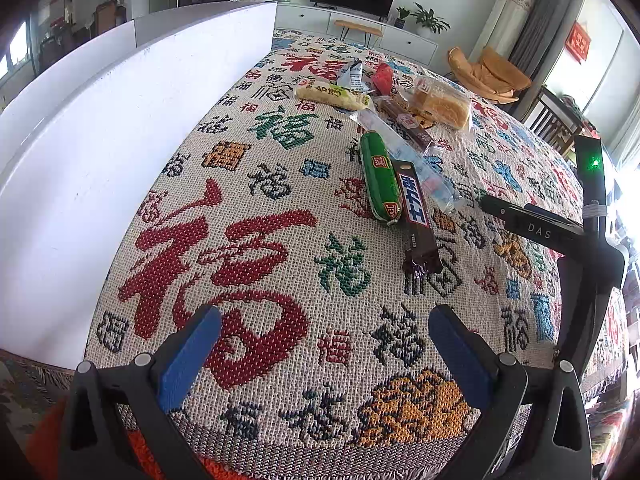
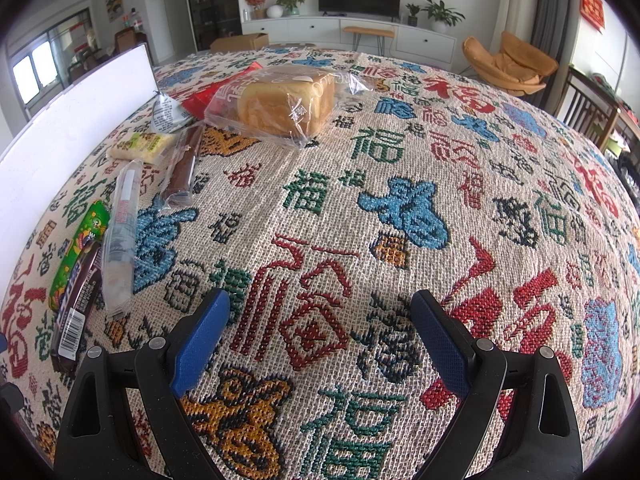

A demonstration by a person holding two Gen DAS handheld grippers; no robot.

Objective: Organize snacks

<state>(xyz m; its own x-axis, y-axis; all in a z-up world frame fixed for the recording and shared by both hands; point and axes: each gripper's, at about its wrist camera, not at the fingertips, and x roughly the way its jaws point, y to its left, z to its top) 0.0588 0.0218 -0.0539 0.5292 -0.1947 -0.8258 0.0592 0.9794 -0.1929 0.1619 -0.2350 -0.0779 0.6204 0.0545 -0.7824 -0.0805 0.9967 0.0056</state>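
Looks like this is right at the start, nothing grabbed yet. Both the left gripper (image 1: 324, 344) and right gripper (image 2: 320, 332) hover over the patterned desk (image 2: 440, 184) with jaws wide apart and empty. The snacks sit ahead: chocolate bar (image 1: 418, 216) and green sausage (image 1: 378, 176) nearest the left one, bagged bread (image 2: 284, 100) further back. Next move's probably reaching forward for the chocolate bar.

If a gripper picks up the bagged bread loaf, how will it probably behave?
The bread loaf looks soft, so it probably squashes under a firm squeeze. Its loose clear bag seems slippery and may slide over the bread. It looks light for its bulk, and its flat base should not roll.
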